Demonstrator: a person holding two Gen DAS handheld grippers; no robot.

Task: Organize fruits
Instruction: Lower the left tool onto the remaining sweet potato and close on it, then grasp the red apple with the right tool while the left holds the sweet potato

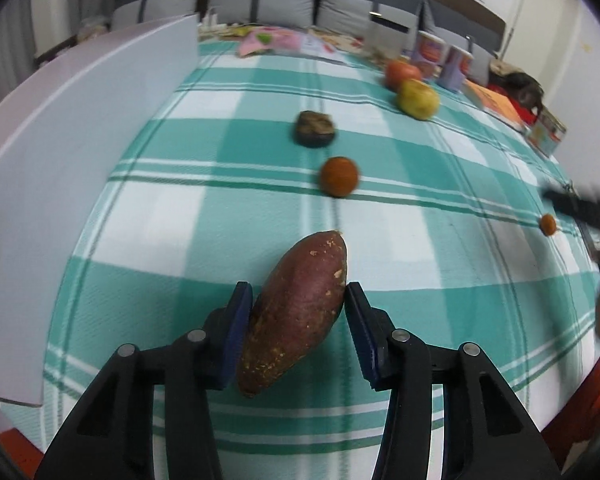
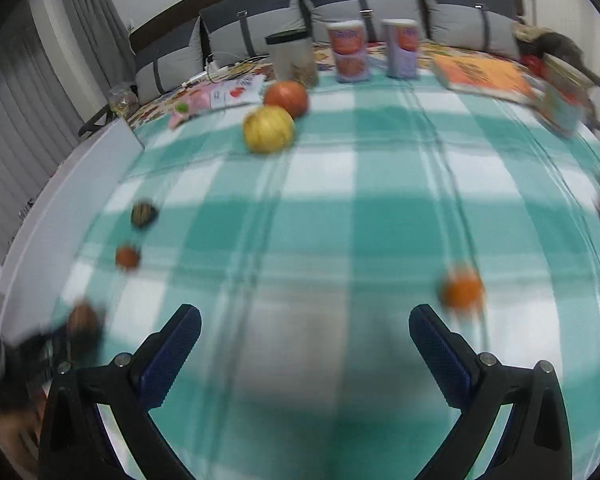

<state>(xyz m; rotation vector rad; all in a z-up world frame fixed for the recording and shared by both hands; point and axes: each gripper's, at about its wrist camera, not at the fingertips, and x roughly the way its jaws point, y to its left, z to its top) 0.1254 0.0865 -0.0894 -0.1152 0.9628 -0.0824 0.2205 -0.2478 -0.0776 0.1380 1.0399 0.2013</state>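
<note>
In the left wrist view my left gripper (image 1: 298,294) is shut on a reddish-brown sweet potato (image 1: 294,312), held between both blue pads above the green checked cloth. Beyond it lie a small orange fruit (image 1: 339,176), a dark brown lump (image 1: 315,128), a yellow apple (image 1: 418,98), a red apple (image 1: 402,73) and a tiny orange fruit (image 1: 548,224). My right gripper (image 2: 305,322) is open and empty over the cloth; a small orange fruit (image 2: 462,290) lies just right of its right finger. The yellow apple (image 2: 268,129) and red apple (image 2: 286,97) lie farther back.
A white tray (image 1: 80,128) runs along the cloth's left side. Two printed cups (image 2: 350,52), a jar (image 2: 292,58) and an orange book (image 2: 484,74) stand at the far edge. Grey cushions line the back. The right wrist view is motion-blurred.
</note>
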